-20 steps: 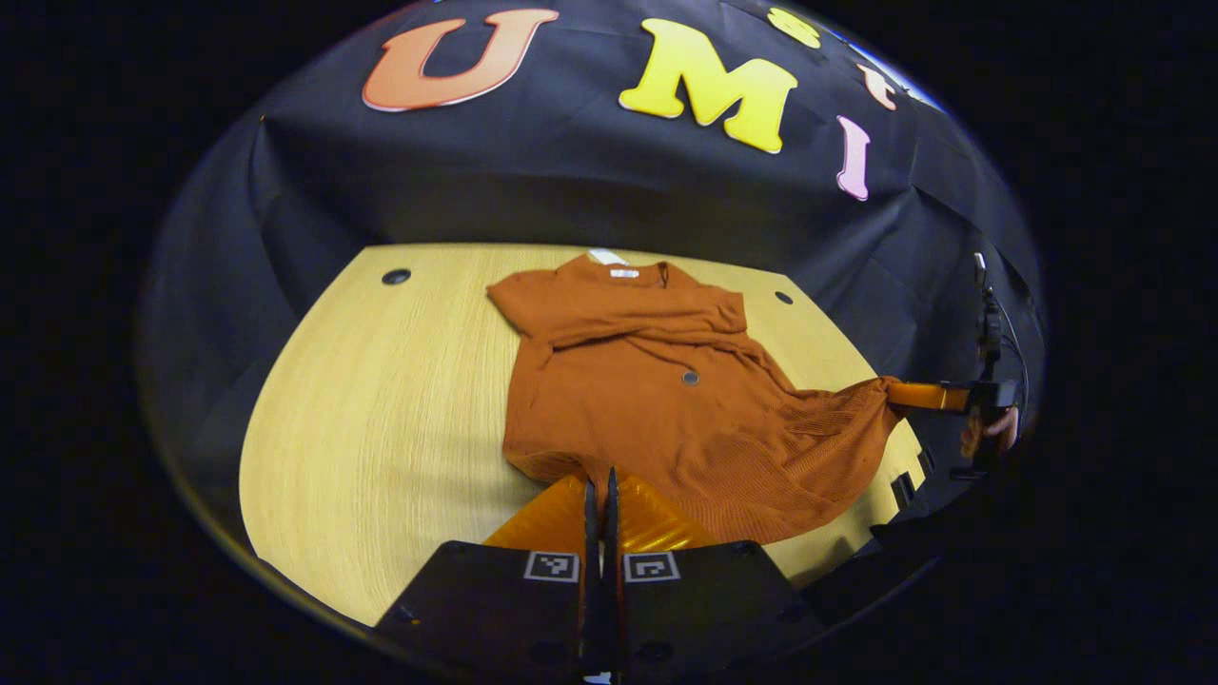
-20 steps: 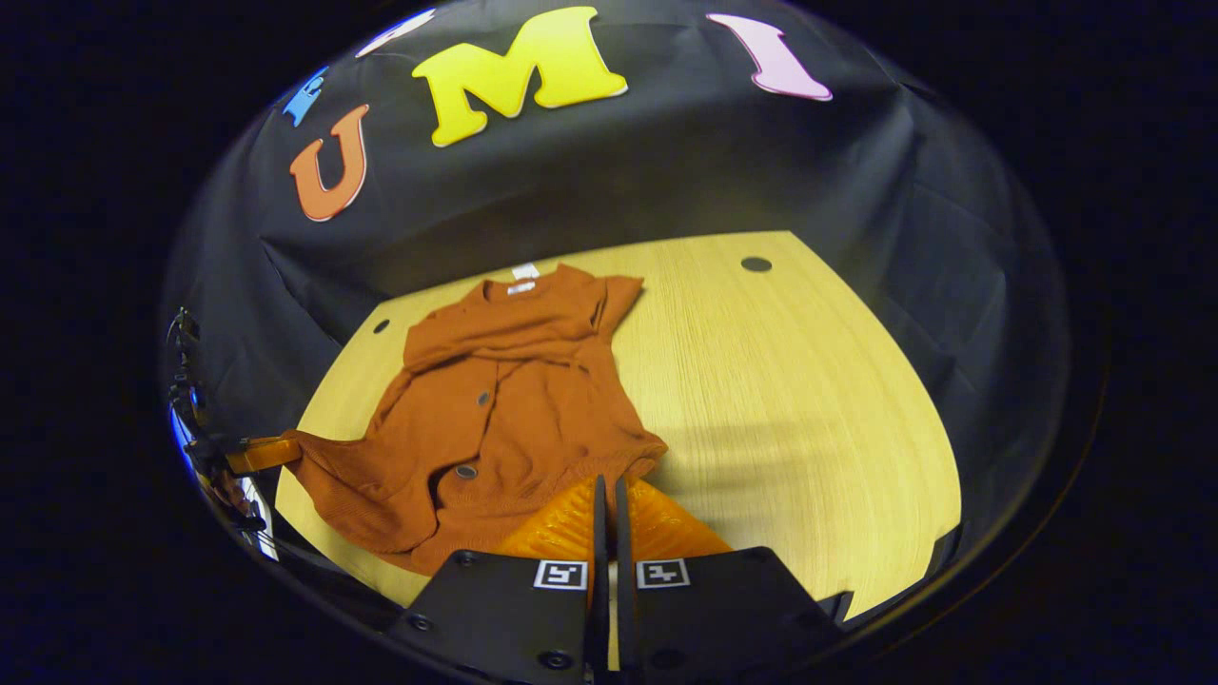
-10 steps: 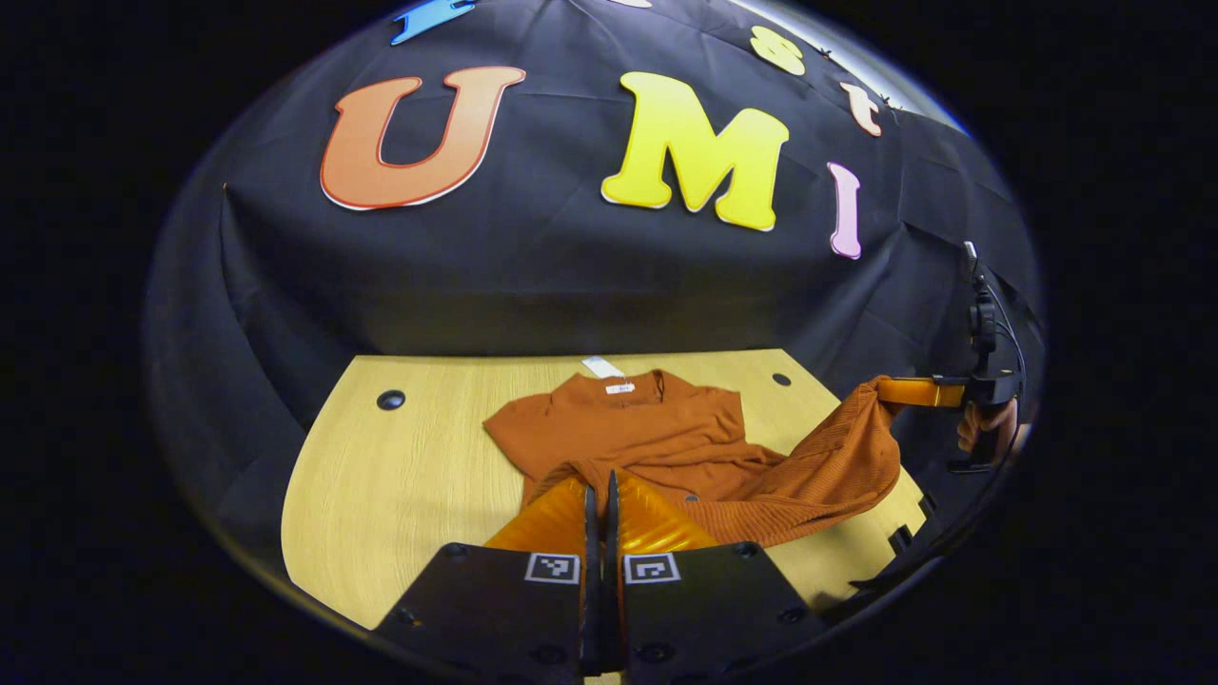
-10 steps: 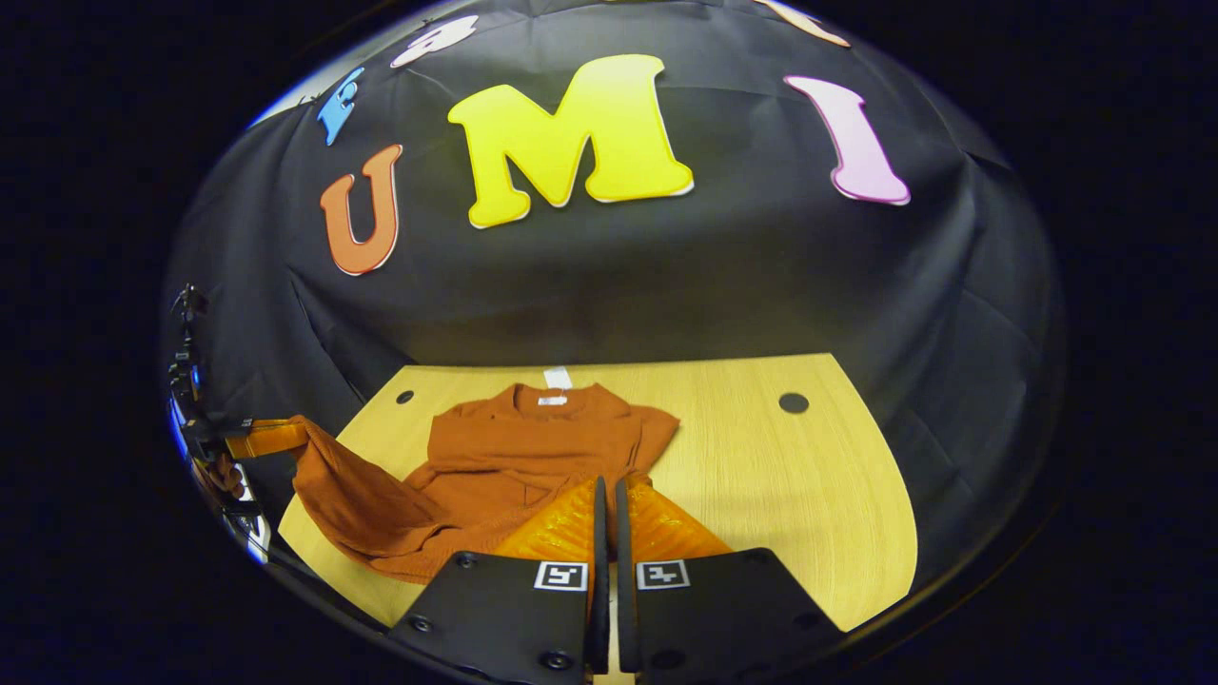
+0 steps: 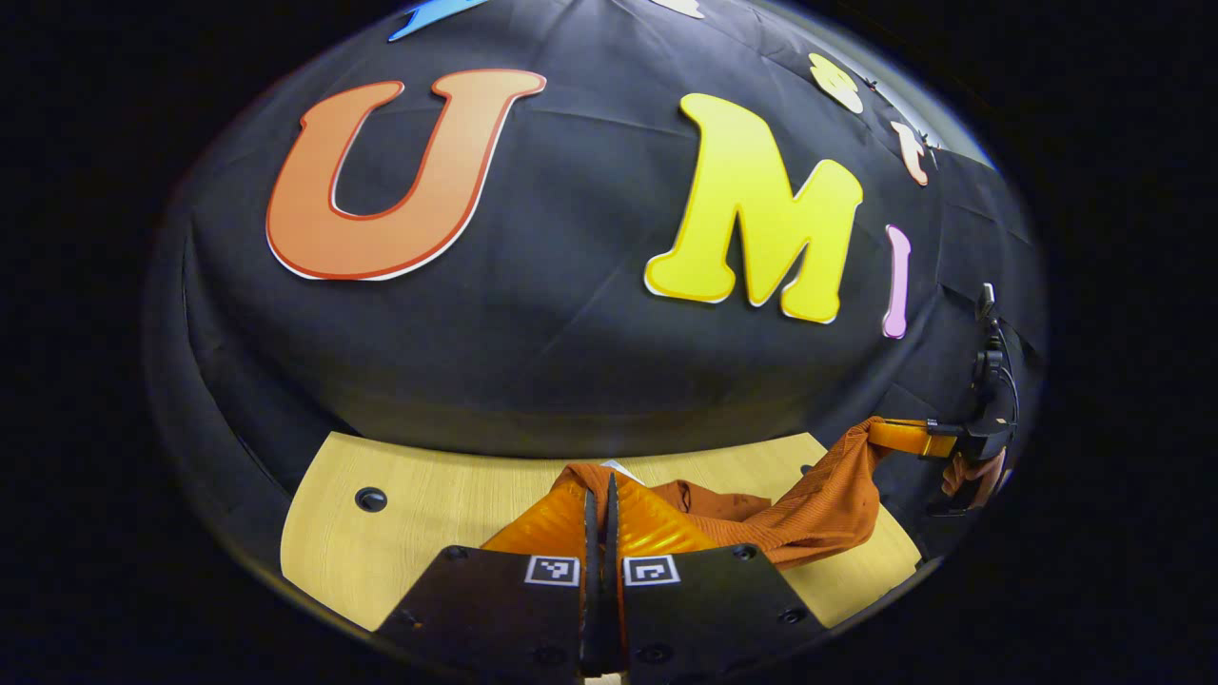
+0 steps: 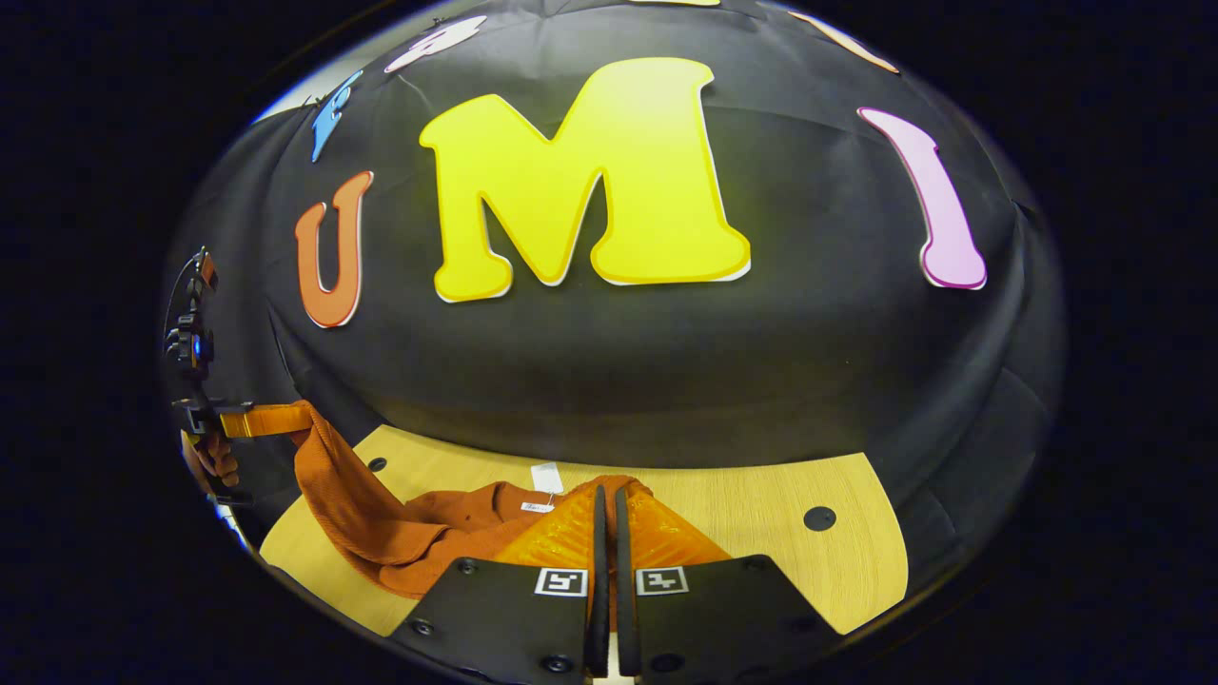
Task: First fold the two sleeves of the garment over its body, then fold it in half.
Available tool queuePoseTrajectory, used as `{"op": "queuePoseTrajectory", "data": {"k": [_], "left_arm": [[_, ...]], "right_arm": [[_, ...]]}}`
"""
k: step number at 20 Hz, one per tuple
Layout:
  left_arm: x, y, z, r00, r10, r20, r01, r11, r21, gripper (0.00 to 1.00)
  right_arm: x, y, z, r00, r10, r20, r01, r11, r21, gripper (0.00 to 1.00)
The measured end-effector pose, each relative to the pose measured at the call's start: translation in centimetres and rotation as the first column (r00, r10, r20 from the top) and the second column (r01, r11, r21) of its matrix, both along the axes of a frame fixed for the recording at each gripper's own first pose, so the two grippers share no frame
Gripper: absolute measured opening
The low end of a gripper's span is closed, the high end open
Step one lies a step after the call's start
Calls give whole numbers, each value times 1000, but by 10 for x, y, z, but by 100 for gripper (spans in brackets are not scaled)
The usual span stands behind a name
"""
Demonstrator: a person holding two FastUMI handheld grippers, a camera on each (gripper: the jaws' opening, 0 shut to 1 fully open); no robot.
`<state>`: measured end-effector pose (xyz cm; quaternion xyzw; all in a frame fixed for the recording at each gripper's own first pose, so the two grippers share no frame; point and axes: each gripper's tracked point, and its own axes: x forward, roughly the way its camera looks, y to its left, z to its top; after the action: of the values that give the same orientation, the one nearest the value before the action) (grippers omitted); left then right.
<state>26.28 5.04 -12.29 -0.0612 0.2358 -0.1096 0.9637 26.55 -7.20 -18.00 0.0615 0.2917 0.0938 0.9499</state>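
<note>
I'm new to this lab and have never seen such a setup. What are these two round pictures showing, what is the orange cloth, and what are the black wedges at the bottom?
There is no robot arm here: a person holds a two-finger gripper in each hand. Each gripper carries a wide-angle camera looking forward along its own fingers, so the black wedges are the gripper's own body. The left gripper appears at the bottom of the left gripper view, and the right gripper at the bottom of the right gripper view. Each view also catches the other gripper at its edge, with the hand holding it.

On the wooden table lies a rust-orange garment. Both grippers are closed on its hem, lifting it toward the collar end to fold it in half. Behind the table hangs the booth's black cloth wall.
</note>
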Motion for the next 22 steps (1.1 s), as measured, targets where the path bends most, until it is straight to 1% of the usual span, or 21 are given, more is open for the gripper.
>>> {"op": "queuePoseTrajectory", "data": {"k": [3,6,7,8,11,13,15,16,17,18,19,20,22], "left_arm": [[43,1,-51,999,28,-28,-28,1000,-2,3],[80,7,-107,995,65,-77,-67,998,-16,3],[89,14,-128,991,82,-102,-83,996,-13,3],[98,23,-148,988,101,-120,-101,995,4,3],[121,34,-194,976,126,-177,-125,992,19,3],[133,39,-214,973,135,-188,-135,991,14,3],[143,39,-231,966,147,-212,-147,989,16,5],[142,36,-232,963,155,-221,-156,988,16,7],[141,33,-232,961,161,-226,-164,986,5,10],[140,33,-233,960,161,-230,-167,986,-8,10],[137,37,-232,959,173,-224,-180,984,-11,22],[139,42,-228,959,193,-209,-200,980,-11,34],[140,53,-214,955,236,-177,-240,971,2,58]], "right_arm": [[37,-6,-53,999,-18,-26,17,999,-36,4],[67,-7,-110,996,-38,-80,36,999,-28,4],[77,-11,-131,995,-44,-91,40,998,-42,5],[85,-14,-152,992,-56,-116,51,997,-52,4],[109,-19,-201,978,-106,-182,103,994,-22,4],[120,-26,-222,973,-123,-198,119,992,-31,4],[122,-22,-238,967,-138,-216,131,990,-46,4],[123,-20,-239,964,-146,-221,139,989,-48,9],[125,-20,-237,965,-152,-216,145,988,-47,10],[124,-23,-231,965,-157,-209,151,988,-45,10],[124,-24,-230,964,-166,-207,160,986,-45,10],[126,-26,-228,963,-174,-205,169,985,-38,15],[119,-31,-223,955,-189,-228,186,982,-32,29]]}}
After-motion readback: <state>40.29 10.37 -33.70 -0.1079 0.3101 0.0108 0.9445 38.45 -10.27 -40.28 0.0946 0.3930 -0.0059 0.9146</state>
